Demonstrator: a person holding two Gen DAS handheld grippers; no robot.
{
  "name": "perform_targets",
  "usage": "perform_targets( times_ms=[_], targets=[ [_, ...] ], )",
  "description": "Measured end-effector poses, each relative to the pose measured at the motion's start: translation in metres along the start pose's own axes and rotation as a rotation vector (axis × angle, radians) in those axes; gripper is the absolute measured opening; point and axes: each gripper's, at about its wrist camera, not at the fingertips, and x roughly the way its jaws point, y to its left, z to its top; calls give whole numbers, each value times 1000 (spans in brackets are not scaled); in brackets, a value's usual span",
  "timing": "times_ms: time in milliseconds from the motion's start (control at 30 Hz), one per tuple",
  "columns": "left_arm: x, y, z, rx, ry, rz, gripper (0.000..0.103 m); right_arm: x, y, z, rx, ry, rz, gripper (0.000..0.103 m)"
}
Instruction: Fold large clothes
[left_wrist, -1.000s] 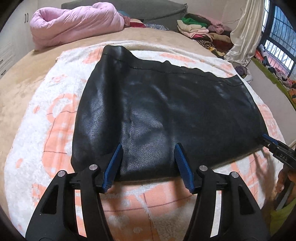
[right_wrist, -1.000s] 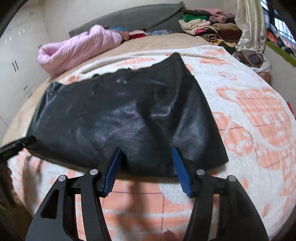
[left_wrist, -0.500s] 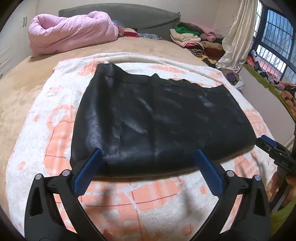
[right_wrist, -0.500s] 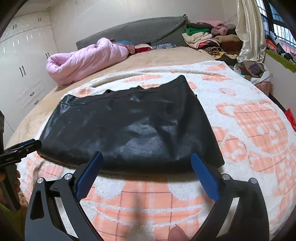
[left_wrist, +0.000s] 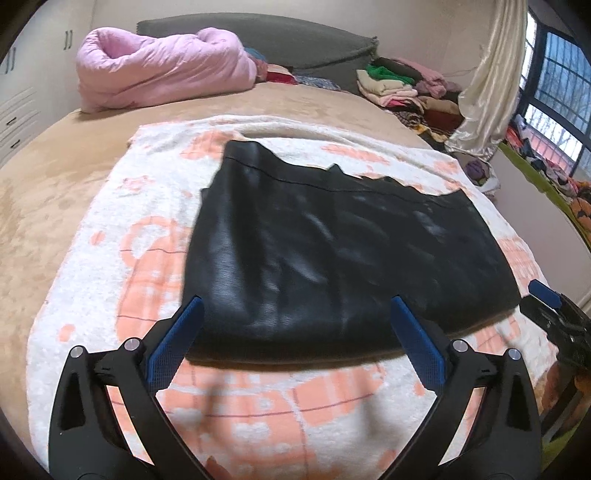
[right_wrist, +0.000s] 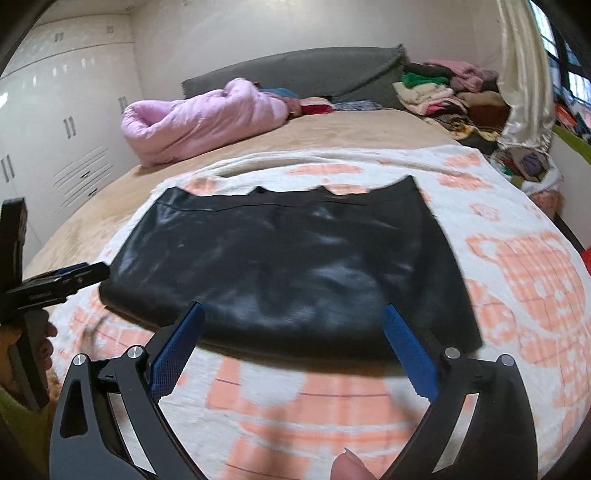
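Observation:
A black leather-like garment (left_wrist: 332, 251) lies flat, folded, on a white and orange blanket (left_wrist: 258, 398) on the bed; it also shows in the right wrist view (right_wrist: 295, 266). My left gripper (left_wrist: 295, 314) is open and empty, held just short of the garment's near edge. My right gripper (right_wrist: 293, 319) is open and empty, near the garment's near edge towards its right end. The right gripper shows at the right edge of the left wrist view (left_wrist: 554, 314); the left gripper shows at the left of the right wrist view (right_wrist: 59, 284).
A pink quilt (left_wrist: 162, 70) lies rolled at the head of the bed by a grey headboard (left_wrist: 295, 40). Folded clothes (left_wrist: 399, 85) are stacked at the far right. A curtain (left_wrist: 491, 92) and window stand to the right, white wardrobes (right_wrist: 55, 129) to the left.
Both grippers have opened wide, let go of the garment's near edge and drawn back and up. The garment lies still on the blanket.

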Motion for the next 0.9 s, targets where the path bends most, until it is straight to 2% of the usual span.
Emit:
perform_targets(
  times_ms=[100, 167, 233, 267, 333, 433, 633, 900],
  targets=[
    [-1, 13, 4, -27, -12, 22, 94, 9, 19, 5, -36, 6, 24, 96],
    [-1, 24, 6, -55, -12, 32, 94, 17, 33, 9, -54, 19, 44, 87],
    [-2, 32, 8, -69, -13, 36, 94, 24, 41, 11, -59, 33, 68, 70],
    [-1, 35, 9, -77, -11, 43, 94, 30, 47, 12, -62, 48, 82, 66],
    [2, 42, 10, -87, -9, 56, 94, 39, 55, 13, -75, 66, 94, 44],
    [9, 51, 12, -110, 10, 65, 94, 60, 67, 15, -89, 110, 84, 25],
    [24, 65, 17, -156, 40, 71, 94, 101, 69, 5, -80, 211, 41, 21],
    [56, 70, 44, -177, 79, 46, 94, 109, 62, -4, -61, 210, 66, 21]
  ],
)
